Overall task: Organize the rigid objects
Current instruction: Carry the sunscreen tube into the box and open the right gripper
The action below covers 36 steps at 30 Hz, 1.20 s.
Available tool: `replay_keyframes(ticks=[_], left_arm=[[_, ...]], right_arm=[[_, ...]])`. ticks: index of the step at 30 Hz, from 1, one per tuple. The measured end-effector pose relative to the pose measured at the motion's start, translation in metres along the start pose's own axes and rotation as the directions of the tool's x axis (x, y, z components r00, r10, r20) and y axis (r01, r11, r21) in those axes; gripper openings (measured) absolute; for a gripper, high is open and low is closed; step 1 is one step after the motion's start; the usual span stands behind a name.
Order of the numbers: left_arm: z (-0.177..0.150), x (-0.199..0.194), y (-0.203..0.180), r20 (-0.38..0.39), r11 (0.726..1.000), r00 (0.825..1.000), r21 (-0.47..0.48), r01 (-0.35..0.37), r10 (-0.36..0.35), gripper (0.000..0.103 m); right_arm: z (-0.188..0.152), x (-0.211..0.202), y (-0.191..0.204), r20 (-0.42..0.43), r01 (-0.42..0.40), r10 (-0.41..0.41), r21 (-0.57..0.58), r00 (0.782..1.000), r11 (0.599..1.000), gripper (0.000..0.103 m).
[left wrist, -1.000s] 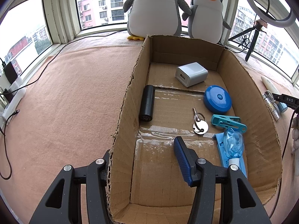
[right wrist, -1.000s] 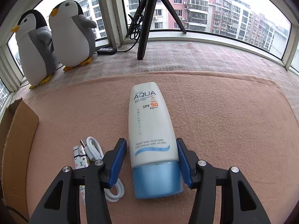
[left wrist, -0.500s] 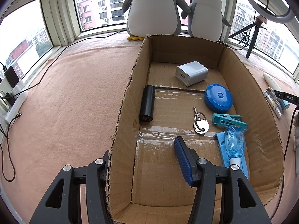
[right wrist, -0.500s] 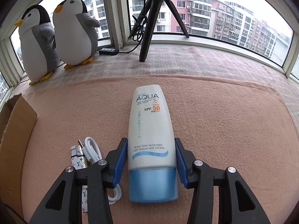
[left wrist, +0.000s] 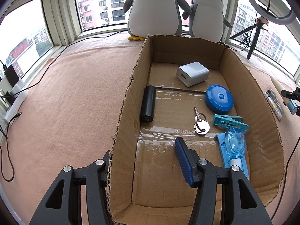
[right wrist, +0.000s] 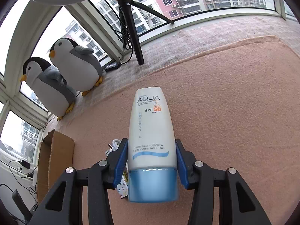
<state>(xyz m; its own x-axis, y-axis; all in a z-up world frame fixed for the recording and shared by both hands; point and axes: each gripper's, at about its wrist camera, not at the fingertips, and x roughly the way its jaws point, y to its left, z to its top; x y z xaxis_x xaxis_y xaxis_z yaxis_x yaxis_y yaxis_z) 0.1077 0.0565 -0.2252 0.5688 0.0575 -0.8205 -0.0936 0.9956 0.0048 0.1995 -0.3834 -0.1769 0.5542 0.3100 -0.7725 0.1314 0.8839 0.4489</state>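
Note:
A white sunscreen tube (right wrist: 151,131) with a blue cap sits between my right gripper's (right wrist: 151,161) blue pads, which press on both of its sides above the pink blanket. The open cardboard box (left wrist: 234,65) holds a white charger (left wrist: 193,74), a black cylinder (left wrist: 148,106), a blue round case (left wrist: 219,100), keys (left wrist: 201,124), a teal clothespin (left wrist: 229,122) and a blue packaged item (left wrist: 234,150). My left gripper (left wrist: 144,150) stands open astride the box's left wall, one finger inside and one outside, holding nothing.
A white cable (right wrist: 114,144) and a patterned lighter (right wrist: 122,185) lie just left of the tube. The box corner (right wrist: 56,159) is further left. Two plush penguins (left wrist: 155,9) and a tripod (right wrist: 131,28) stand by the windows. Loose wires (left wrist: 11,123) trail at the blanket's left edge.
My right gripper has shut onto the sunscreen tube and tilted, so its view is rolled and raised. The left gripper has hardly moved.

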Motion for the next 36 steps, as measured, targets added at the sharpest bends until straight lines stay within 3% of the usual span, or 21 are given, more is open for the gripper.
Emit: replay_keyframes(ticks=[8,17,26,36], left_arm=[[0.0,0.0,0.0,0.0,1.0,1.0,-0.001,0.001,-0.001,0.058],[0.0,-0.001,0.002,0.004,1.0,1.0,-0.008,0.006,-0.006,0.058],[-0.001,-0.002,0.004,0.007,1.0,1.0,-0.011,0.013,-0.013,0.058],[-0.001,-0.002,0.004,0.01,1.0,1.0,-0.016,0.017,-0.017,0.058]], right_arm=[[0.003,-0.02,0.036,0.034,-0.054,0.056,-0.053,0.998,0.997,0.044],[-0.006,-0.031,0.107,0.03,-0.116,0.123,-0.185,0.992,0.976,0.044],[-0.034,-0.02,0.177,-0.037,-0.185,0.183,-0.296,0.982,0.937,0.044],[-0.062,-0.003,0.223,-0.115,-0.247,0.22,-0.342,0.969,0.907,0.044]])
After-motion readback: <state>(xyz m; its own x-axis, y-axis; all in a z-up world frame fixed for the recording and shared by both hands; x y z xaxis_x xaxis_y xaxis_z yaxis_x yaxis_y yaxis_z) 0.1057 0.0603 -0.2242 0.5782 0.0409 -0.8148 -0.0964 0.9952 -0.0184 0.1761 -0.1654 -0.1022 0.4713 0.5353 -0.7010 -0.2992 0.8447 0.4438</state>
